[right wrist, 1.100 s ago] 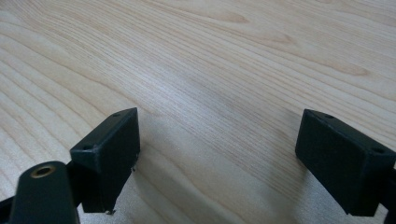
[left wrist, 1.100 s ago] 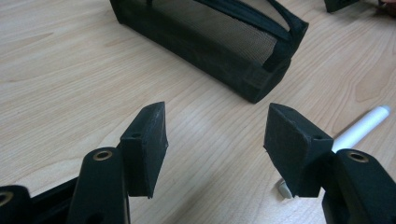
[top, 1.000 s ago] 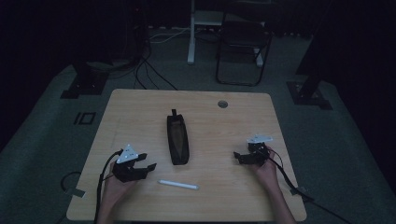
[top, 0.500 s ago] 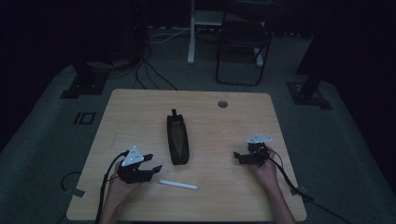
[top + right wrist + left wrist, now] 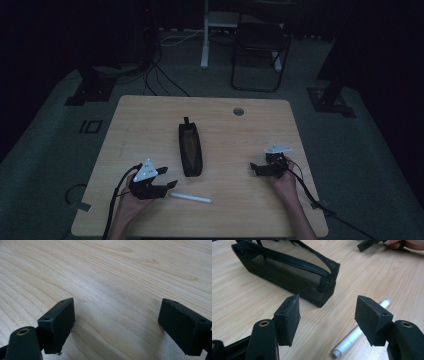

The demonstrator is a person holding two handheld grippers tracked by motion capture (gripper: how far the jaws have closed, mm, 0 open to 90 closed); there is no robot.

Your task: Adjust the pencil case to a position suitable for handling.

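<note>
The white marker lies flat near the table's front edge, just ahead of the black pencil case, which stands unzipped, apparently ready to receive it. The left gripper, jaws spread and empty, sits beside the marker's end, seemingly lined up for pickup. The right gripper rests released, well apart.

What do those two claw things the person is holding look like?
Both are black. The left gripper carries a grey three-cornered plate on top, and so does the right gripper. A black cable trails from each. Their fingers are chunky black blocks with small screw holes. The forearms look bare, no sleeves.
</note>
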